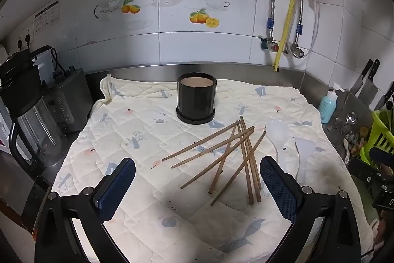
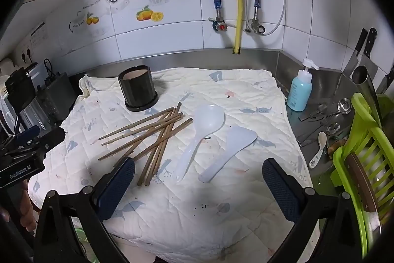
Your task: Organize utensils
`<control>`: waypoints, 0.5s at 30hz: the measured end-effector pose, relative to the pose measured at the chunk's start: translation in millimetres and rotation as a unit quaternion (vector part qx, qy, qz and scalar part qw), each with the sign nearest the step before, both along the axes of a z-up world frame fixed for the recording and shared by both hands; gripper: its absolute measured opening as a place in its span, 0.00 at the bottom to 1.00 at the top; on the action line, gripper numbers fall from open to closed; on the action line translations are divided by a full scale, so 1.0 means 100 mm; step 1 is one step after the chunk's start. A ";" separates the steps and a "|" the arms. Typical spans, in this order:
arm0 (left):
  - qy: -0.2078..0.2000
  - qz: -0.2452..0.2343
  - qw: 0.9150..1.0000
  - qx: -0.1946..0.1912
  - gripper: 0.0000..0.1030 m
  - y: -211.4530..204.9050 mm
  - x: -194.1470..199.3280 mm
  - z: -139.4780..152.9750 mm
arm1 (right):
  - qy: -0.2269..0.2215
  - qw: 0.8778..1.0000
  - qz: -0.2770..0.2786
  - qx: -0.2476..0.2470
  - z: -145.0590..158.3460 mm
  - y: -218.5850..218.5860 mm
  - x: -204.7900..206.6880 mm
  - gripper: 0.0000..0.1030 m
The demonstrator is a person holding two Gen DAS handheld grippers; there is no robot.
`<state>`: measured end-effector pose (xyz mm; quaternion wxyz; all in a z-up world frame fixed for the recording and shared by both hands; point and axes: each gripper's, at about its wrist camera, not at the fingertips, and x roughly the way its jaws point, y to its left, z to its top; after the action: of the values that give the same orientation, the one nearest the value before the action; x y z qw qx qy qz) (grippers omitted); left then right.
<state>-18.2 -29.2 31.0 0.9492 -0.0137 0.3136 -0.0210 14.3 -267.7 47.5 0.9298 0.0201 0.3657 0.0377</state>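
Observation:
Several brown chopsticks (image 1: 229,154) lie criss-crossed on a quilted cloth (image 1: 138,130); they also show in the right wrist view (image 2: 152,137). A black holder pot (image 1: 196,98) stands empty behind them, also seen from the right (image 2: 138,88). Two white rice spoons (image 2: 204,130) (image 2: 230,149) lie right of the chopsticks. My left gripper (image 1: 197,179) is open and empty, held above the cloth just before the chopsticks. My right gripper (image 2: 198,176) is open and empty, near the spoons' handles.
A blender (image 1: 29,115) and a grey appliance (image 1: 66,100) stand at the left. A blue soap bottle (image 2: 300,90), loose metal spoons (image 2: 327,120) and a green dish rack (image 2: 364,152) are at the right. Knives (image 2: 362,51) hang on the wall.

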 end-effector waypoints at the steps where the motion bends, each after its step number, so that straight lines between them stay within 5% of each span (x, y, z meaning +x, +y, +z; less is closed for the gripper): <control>1: 0.000 0.001 1.000 0.000 1.00 0.00 0.00 0.00 | 0.000 1.000 0.000 0.000 -0.01 0.01 0.01 1.00; 15: -0.001 0.007 1.000 0.001 1.00 0.03 -0.01 -0.01 | -0.005 1.000 0.001 0.000 0.01 0.01 -0.01 1.00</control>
<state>-19.1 -26.0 30.1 0.9495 -0.0146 0.3130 -0.0138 13.0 -266.3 48.2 0.9315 0.0202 0.3610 0.0385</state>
